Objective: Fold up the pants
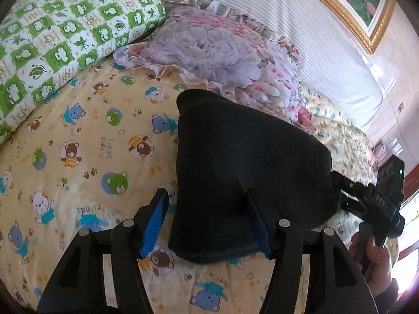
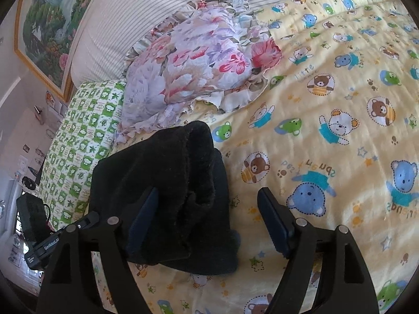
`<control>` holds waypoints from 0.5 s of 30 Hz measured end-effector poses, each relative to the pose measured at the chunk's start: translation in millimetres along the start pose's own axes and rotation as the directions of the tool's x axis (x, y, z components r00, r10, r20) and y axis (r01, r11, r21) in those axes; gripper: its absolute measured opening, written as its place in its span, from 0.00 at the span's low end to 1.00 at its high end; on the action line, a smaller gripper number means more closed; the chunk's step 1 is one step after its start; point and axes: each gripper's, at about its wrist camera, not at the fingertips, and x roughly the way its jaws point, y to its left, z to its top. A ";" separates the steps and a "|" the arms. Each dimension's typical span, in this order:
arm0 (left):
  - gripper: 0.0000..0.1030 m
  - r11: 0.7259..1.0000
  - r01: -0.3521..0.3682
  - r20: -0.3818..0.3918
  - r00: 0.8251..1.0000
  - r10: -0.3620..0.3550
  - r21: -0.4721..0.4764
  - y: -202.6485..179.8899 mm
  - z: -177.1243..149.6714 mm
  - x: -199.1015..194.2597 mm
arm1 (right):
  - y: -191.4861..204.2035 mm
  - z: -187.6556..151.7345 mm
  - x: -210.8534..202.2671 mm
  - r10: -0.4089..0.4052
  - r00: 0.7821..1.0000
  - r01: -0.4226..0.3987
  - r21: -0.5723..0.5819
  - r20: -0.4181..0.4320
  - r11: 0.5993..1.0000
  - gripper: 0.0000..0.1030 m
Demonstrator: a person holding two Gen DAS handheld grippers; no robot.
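Home bedroom: bed quilt (image 2: pixel 327 83), pillows (image 1: pixel 60 31), framed painting (image 2: pixel 44 23).

A bed (image 1: pixel 78 162) in a yellow bear-print quilt carries folded black pants (image 1: pixel 235 172), a ruffled floral pillow (image 1: pixel 217 55) beside them, and a green-checked pillow (image 1: pixel 60 31).

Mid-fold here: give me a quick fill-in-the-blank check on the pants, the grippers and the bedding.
1. The folded pants are ____ in colour.
2. Both the left gripper and the right gripper have their fingers ____.
3. The pants lie on a yellow bedsheet printed with cartoon ____.
4. The blanket beside the floral pillow is checked white and ____.

Missing words: black; open; bears; green
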 end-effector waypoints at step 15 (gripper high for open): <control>0.65 0.995 -0.066 0.027 0.998 0.065 0.070 -10.8 -22.8 -28.0 | 24.6 -18.7 -35.2 -0.023 1.000 0.025 -0.094 0.022 0.995 0.78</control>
